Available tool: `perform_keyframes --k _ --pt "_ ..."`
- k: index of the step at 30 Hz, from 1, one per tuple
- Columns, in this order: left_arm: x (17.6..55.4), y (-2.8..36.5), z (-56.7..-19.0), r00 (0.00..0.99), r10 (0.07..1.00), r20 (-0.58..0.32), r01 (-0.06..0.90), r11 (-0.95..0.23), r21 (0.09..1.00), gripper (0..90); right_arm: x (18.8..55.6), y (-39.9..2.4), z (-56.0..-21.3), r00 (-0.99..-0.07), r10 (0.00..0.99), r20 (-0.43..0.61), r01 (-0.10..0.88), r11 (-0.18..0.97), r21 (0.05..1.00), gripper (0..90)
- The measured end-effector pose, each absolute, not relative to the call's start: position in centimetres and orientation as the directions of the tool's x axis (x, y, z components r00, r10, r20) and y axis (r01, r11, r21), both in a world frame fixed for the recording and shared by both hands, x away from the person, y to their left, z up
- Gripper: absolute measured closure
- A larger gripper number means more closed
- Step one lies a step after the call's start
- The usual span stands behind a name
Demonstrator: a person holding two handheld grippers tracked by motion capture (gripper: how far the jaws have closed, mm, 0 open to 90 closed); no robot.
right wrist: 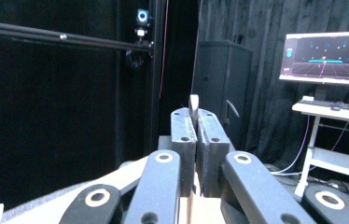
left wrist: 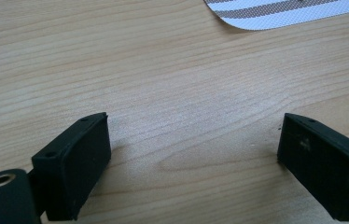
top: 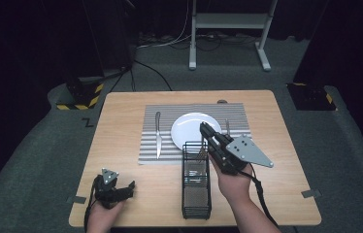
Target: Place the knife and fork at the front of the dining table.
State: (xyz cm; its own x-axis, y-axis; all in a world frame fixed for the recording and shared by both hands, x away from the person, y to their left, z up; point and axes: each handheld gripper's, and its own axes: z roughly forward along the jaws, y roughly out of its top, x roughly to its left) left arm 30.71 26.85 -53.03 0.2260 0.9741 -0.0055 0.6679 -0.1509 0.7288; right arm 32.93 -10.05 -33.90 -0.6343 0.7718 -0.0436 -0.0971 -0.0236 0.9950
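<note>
Dark curtains and grey carpet ring the pale wooden worktop (top: 121,141), with a lit monitor (right wrist: 326,58) on a white desk off in the room.

The right claw (top: 204,128) is pressed together on a thin silver metal piece (right wrist: 193,105) whose flat end pokes up between the pads, by its look the handle of a utensil. It is lifted and angled upward, above the black wire cutlery caddy (top: 196,187) and just beside the round white plate (top: 194,131). What kind of utensil it is cannot be told.

The left claw (top: 123,189) rests low near the worktop's front left corner, its jaws spread wide with nothing between them.

On the grey-and-white striped placemat (top: 150,145), a steel table knife (top: 158,133) lies left of the plate and a slim piece of cutlery (top: 227,125) lies right of it.

I judge such cutlery to be light, stiff and slick; a grip across the flat of the handle, as here, should hold, though it may pivot if pinched near one end.

The right gripper view shows the pinched metal end and the room beyond. The high view gives the whole setting. The left gripper view shows bare wood grain between its wide jaws and a corner of the placemat.
</note>
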Motion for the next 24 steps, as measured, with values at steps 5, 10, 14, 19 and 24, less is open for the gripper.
perform_keyframes --k 5,10,14,19,24 --pt "30.7 26.8 -53.0 0.226 0.974 -0.006 0.668 -0.151 0.729 9.6 32.6 -10.4 -32.5 -0.63 0.776 -0.042 -0.13 -0.051 0.99 87.1" --pt "30.7 26.9 -53.0 0.226 0.974 -0.006 0.668 -0.151 0.729 9.6 32.6 -11.0 -31.4 -0.619 0.784 -0.038 -0.151 -0.071 0.986 87.1" --pt "30.7 26.8 -53.0 0.226 0.974 -0.006 0.668 -0.15 0.729 9.6 32.8 -11.6 -31.0 -0.603 0.798 -0.024 -0.153 -0.086 0.985 87.1" --pt "30.7 26.9 -53.0 0.226 0.974 -0.006 0.668 -0.15 0.729 9.7 33.1 -13.3 -30.4 -0.574 0.819 -0.007 -0.167 -0.109 0.98 87.1" --pt "30.7 26.9 -53.0 0.226 0.974 -0.006 0.668 -0.151 0.729 9.6 33.5 -15.5 -30.2 -0.524 0.852 -0.012 -0.175 -0.094 0.98 87.1"
